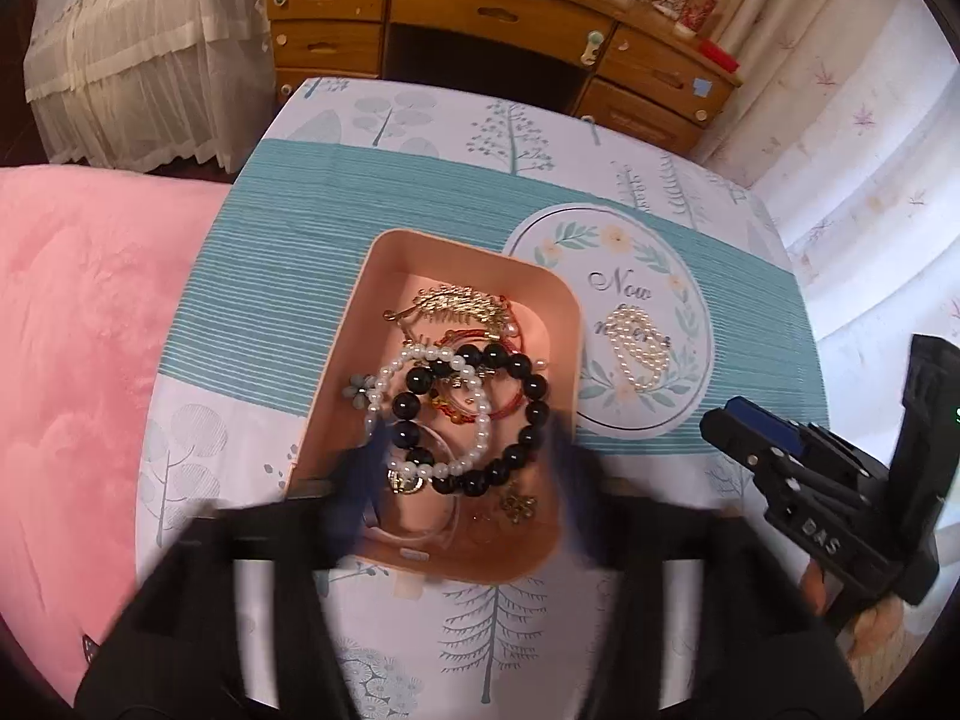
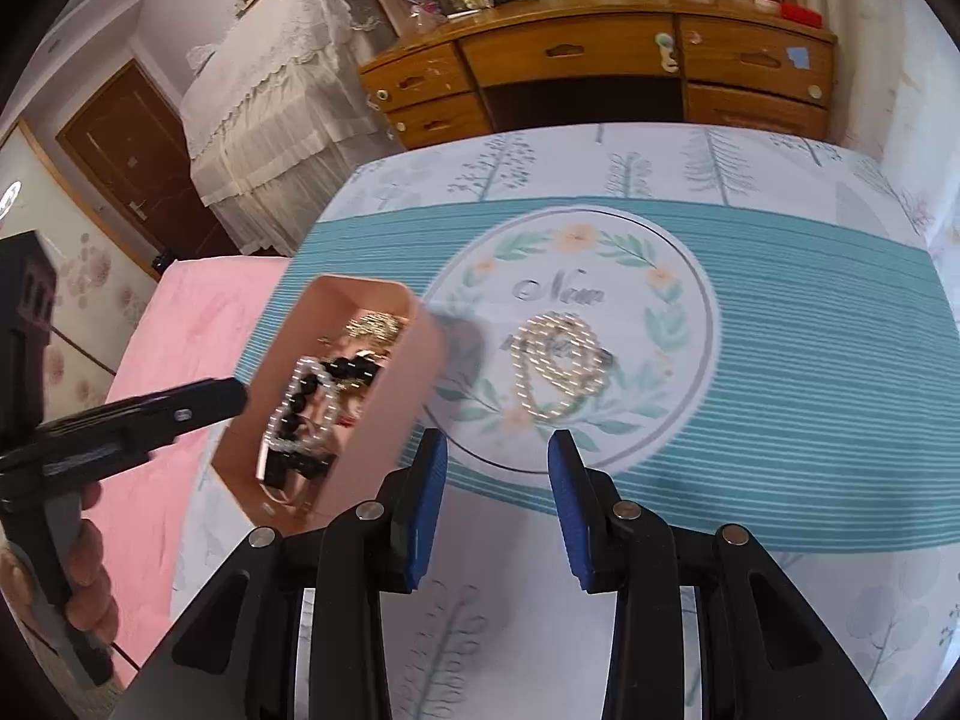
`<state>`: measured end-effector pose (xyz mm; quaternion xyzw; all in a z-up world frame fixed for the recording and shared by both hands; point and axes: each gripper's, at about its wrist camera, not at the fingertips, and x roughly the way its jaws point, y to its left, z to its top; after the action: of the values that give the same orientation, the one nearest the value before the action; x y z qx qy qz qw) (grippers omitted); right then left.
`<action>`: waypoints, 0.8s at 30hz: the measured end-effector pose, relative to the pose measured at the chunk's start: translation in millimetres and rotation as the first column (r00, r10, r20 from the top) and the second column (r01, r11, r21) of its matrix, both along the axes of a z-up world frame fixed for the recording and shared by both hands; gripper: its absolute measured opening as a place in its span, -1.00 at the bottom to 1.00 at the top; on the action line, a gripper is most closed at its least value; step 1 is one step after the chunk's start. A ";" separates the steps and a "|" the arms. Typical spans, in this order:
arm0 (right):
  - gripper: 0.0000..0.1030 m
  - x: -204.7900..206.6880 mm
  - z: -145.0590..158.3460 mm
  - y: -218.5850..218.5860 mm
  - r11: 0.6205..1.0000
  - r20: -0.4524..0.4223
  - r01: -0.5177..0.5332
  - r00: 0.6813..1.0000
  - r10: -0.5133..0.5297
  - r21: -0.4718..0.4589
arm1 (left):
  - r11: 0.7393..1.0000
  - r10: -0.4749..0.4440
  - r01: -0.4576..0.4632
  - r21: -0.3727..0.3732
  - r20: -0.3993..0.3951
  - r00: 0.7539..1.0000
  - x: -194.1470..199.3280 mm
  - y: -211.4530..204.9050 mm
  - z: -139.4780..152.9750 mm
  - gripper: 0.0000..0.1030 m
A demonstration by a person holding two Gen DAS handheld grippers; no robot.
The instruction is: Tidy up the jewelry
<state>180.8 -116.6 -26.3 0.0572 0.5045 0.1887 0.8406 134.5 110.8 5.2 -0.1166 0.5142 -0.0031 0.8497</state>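
Note:
A pink tray on the patterned tablecloth holds a black bead bracelet, a white pearl bracelet, a gold leaf brooch and other small pieces. My left gripper hangs over the tray's near half, its fingers blurred and wide apart, open. A pearl necklace lies coiled on the cloth's round emblem, right of the tray. My right gripper stands open just short of the necklace, nothing between its blue pads. The necklace and right gripper also show in the left wrist view.
A pink blanket lies left of the table. A wooden desk with drawers stands beyond the far edge, a lace-covered unit at its left. A person's hand holds the left gripper's handle.

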 end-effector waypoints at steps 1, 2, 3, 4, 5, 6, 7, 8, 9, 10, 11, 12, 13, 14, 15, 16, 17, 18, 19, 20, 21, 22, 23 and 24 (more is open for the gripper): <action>-0.31 -1.3 -1.9 -4.9 1.000 -0.002 0.005 1.000 -0.005 -0.006 | 1.000 -0.005 0.006 -0.008 0.021 1.000 -4.4 -1.8 1.9 0.45; -0.31 -3.3 -3.1 -7.7 1.000 -0.003 0.009 1.000 -0.009 -0.011 | 1.000 -0.014 0.014 -0.010 0.028 1.000 -7.0 -3.4 3.2 0.45; -0.31 -4.3 -4.9 -11.6 1.000 -0.006 0.013 1.000 -0.013 -0.015 | 1.000 -0.025 0.026 -0.009 0.030 0.999 -9.2 -5.5 3.9 0.45; -0.31 -5.0 -6.6 -13.4 1.000 -0.009 0.016 1.000 -0.016 -0.020 | 0.999 -0.034 0.034 -0.001 0.032 0.999 -11.3 -8.4 4.2 0.45; -0.31 -6.4 -8.4 -17.0 0.999 -0.012 0.020 1.000 -0.021 -0.027 | 0.999 -0.040 0.040 0.009 0.037 0.999 -13.2 -11.0 4.8 0.45; -0.31 -7.8 -9.7 -19.5 0.999 -0.014 0.023 1.000 -0.024 -0.029 | 0.999 -0.048 0.047 0.021 0.049 0.998 -16.3 -14.5 5.5 0.45; -0.31 -9.9 -11.4 -23.3 0.999 -0.018 0.027 0.999 -0.027 -0.030 | 0.998 -0.053 0.052 0.028 0.059 0.997 -19.1 -17.2 5.9 0.45; -0.31 -11.0 -12.8 -24.3 0.999 -0.021 0.030 0.999 -0.030 -0.032 | 0.998 -0.061 0.059 0.037 0.071 0.996 -22.2 -20.7 6.1 0.45; -0.31 -11.8 -14.6 -25.6 0.999 -0.024 0.031 0.999 -0.032 -0.034 | 0.997 -0.070 0.066 0.044 0.079 0.994 -24.7 -24.1 6.0 0.45; -0.31 -13.6 -16.4 -28.1 0.999 -0.025 0.032 0.999 -0.033 -0.040 | 0.996 -0.078 0.074 0.052 0.084 0.993 -27.2 -27.7 5.4 0.45; -0.31 -14.9 -17.7 -28.6 0.998 -0.025 0.033 0.999 -0.034 -0.047 | 0.995 -0.086 0.081 0.061 0.089 0.992 -29.2 -31.1 4.7 0.45; -0.31 -15.8 -19.4 -29.0 0.998 -0.025 0.032 0.999 -0.034 -0.055 | 0.994 -0.094 0.087 0.073 0.094 0.991 -30.8 -34.2 4.0 0.45; -0.31 -16.6 -21.5 -29.1 0.998 -0.026 0.030 0.999 -0.032 -0.062 | 0.992 -0.100 0.092 0.083 0.100 0.990 -32.9 -37.0 3.3 0.45; -0.31 -16.9 -23.5 -28.1 0.997 -0.028 0.030 0.999 -0.032 -0.070 | 0.991 -0.105 0.096 0.093 0.106 0.989 -34.0 -39.3 2.6 0.45; -0.31 -16.3 -26.1 -27.6 0.996 -0.031 0.031 0.999 -0.034 -0.079 | 0.989 -0.112 0.100 0.106 0.111 0.988 -34.5 -41.6 1.6 0.45; -0.31 -15.1 -28.9 -26.2 0.996 -0.035 0.033 0.999 -0.036 -0.086 | 0.987 -0.118 0.105 0.119 0.113 0.987 -34.1 -43.2 0.2 0.45; -0.31 -13.7 -31.1 -25.3 0.995 -0.038 0.033 0.999 -0.037 -0.092 | 0.987 -0.119 0.105 0.125 0.111 0.987 -33.0 -43.3 -1.0 0.45; -0.30 -12.5 -33.3 -24.0 0.995 -0.040 0.034 0.998 -0.038 -0.097 | 0.987 -0.116 0.103 0.122 0.106 0.988 -31.1 -42.2 -2.9 0.45; -0.30 -9.7 -36.5 -22.1 0.994 -0.041 0.036 0.998 -0.040 -0.105 | 0.988 -0.113 0.101 0.113 0.103 0.988 -29.5 -39.9 -4.1 0.45; -0.30 -7.2 -38.9 -19.9 0.993 -0.041 0.035 0.998 -0.040 -0.111 | 0.990 -0.109 0.099 0.102 0.101 0.989 -28.3 -37.7 -5.1 0.45; -0.30 -4.1 -41.7 -17.6 0.993 -0.042 0.033 0.998 -0.038 -0.116 | 0.992 -0.101 0.092 0.092 0.102 0.990 -26.9 -34.5 -6.0 0.45; -0.30 -1.0 -44.4 -15.0 0.992 -0.043 0.031 0.998 -0.036 -0.119 | 0.992 -0.096 0.087 0.089 0.104 0.990 -26.2 -32.1 -6.7 0.45; -0.30 2.7 -47.1 -11.7 0.992 -0.045 0.029 0.998 -0.034 -0.123 | 0.993 -0.094 0.085 0.087 0.106 0.990 -26.1 -30.7 -7.0 0.45; -0.30 6.3 -49.2 -9.0 0.992 -0.045 0.027 0.998 -0.033 -0.125 | 0.993 -0.093 0.084 0.084 0.106 0.990 -25.2 -28.4 -8.3 0.45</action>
<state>187.1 -125.6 -75.5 0.0166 0.5341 0.1426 0.8332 109.4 82.4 -3.1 -0.0595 0.4712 -0.0268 0.8796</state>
